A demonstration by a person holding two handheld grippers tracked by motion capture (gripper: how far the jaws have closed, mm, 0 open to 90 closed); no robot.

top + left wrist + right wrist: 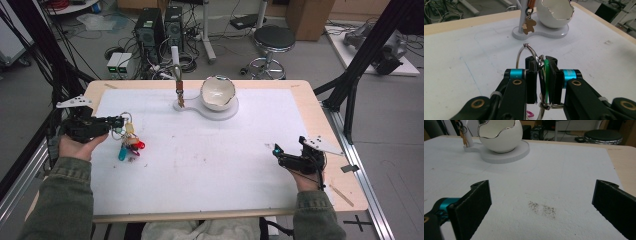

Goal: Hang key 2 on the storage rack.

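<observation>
My left gripper (541,75) is pinched tight on the key ring (527,51), its steel loop and a green tag squeezed between the pads. In the high view the bunch of keys (129,142) hangs off the jaws at about nine o'clock on the white mat (200,165), its coloured tags still trailing on the mat. I judge it light but loose and jingly (thin wire slips easily), so gripping the ring itself is best. My right gripper (541,202) rests at four o'clock, jaws spread wide, holding nothing. The key stand (178,75) with its egg-shaped bowl (217,92) waits at twelve.
</observation>
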